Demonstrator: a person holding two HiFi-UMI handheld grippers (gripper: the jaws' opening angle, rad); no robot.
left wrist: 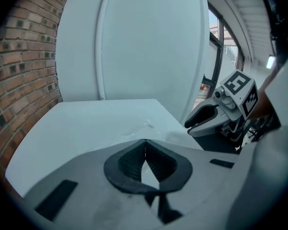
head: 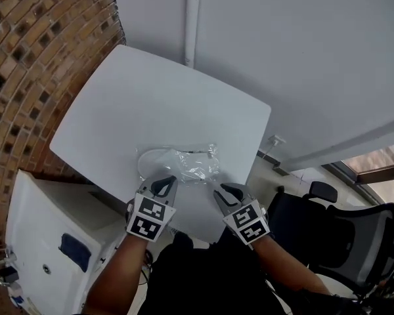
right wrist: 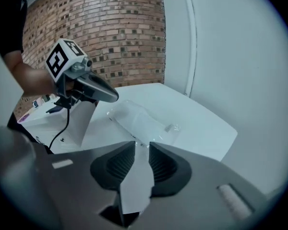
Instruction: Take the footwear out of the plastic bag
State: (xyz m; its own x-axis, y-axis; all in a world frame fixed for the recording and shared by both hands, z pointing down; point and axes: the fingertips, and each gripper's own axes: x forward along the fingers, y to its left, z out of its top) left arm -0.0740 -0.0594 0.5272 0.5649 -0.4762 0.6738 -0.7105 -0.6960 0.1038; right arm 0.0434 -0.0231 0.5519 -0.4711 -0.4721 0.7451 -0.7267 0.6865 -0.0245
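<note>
Brick wall on the left. A white cabinet sits below it, just beside the worktop's left corner. The worktop is white with rounded corners, and a white pipe runs up the wall behind its far edge.

Left gripper: in a hand at the near edge and tilted down toward the worktop. Its jaws are closed, tips meeting, with nothing caught between them. The tips are right at the near-left end of the plastic bag. Can't tell if they touch it.

The bag is clear and crinkled. It lies flat on the worktop close to the near edge, between the two grippers and just past their tips. There is a pale shape inside toward its left end, probably the footwear, but it is too washed out to make out. The bag looks closed, and nothing sticks out of it.

Right gripper: in the other hand, also at the near edge and tilted down. Its jaws are parted about halfway, with only bare worktop showing through the gap, so it holds nothing. The bag's near-right edge sits right at the jaw tips. Contact is unclear.

The two grippers are near each other, apart, both angled in toward the bag.

A black office chair stands off the worktop's right side, well apart from the bag.
</note>
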